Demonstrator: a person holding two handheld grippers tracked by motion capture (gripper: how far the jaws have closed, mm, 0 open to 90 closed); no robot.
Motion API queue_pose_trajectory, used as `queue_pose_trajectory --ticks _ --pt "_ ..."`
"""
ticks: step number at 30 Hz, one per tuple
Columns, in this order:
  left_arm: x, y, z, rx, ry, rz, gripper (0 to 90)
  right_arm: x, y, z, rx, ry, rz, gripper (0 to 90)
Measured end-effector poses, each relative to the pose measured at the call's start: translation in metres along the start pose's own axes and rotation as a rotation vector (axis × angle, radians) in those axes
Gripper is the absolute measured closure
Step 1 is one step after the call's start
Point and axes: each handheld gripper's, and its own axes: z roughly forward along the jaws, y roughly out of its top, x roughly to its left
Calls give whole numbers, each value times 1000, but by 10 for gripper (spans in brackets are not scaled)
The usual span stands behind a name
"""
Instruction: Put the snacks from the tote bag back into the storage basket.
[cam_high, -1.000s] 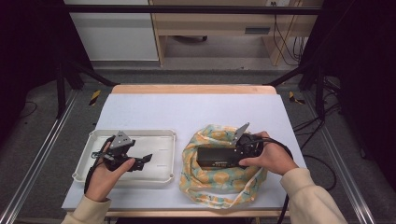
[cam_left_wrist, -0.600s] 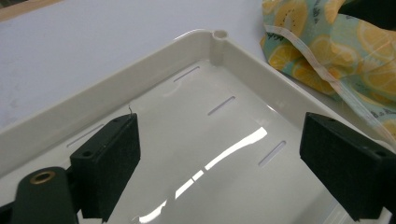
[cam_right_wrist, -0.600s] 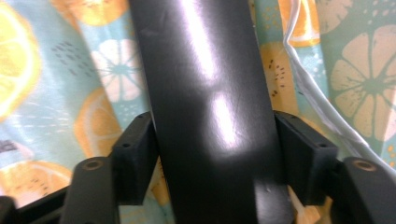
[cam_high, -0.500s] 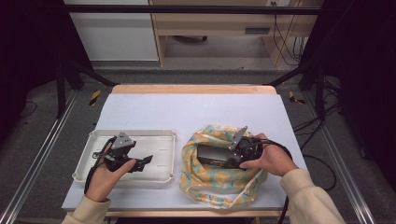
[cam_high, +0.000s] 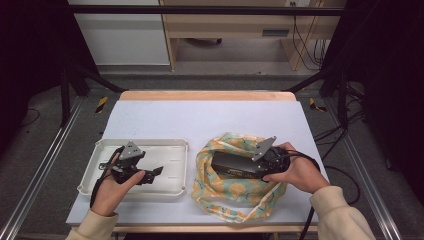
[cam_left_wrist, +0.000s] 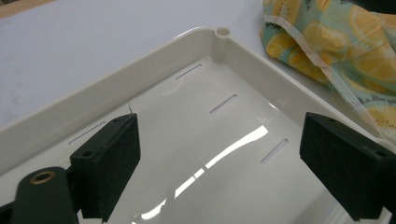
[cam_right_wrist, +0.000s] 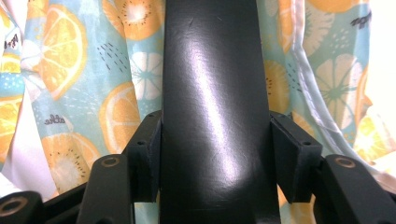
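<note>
Black box (cam_right_wrist: 212, 116) clamped in right gripper (cam_right_wrist: 215, 158) – label unreadable, over citrus-print cloth (cam_high: 235, 192)

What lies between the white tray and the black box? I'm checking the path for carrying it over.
A fold of the fruit-print cloth lies between white tray and black box, seen in the high view; otherwise bare tabletop.

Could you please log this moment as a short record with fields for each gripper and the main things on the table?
right gripper: jaws have just been closing, now shut on black box
black box lies on: fruit-print cloth
left gripper: jaws open, nothing between them, over white tray
tray position: left of the cloth
</note>
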Motion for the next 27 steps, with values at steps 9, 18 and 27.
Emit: queue_pose_trajectory --ticks 9,18,27 --pt "1 0 0 2 2 -1 125 -1 0 -15 -69 -16 6 432" --pt "1 0 0 2 2 -1 125 2 -4 -30 -86 -25 3 432" --pt "1 -1 0 6 4 -8 119 1 -4 -44 -140 -51 43 432"
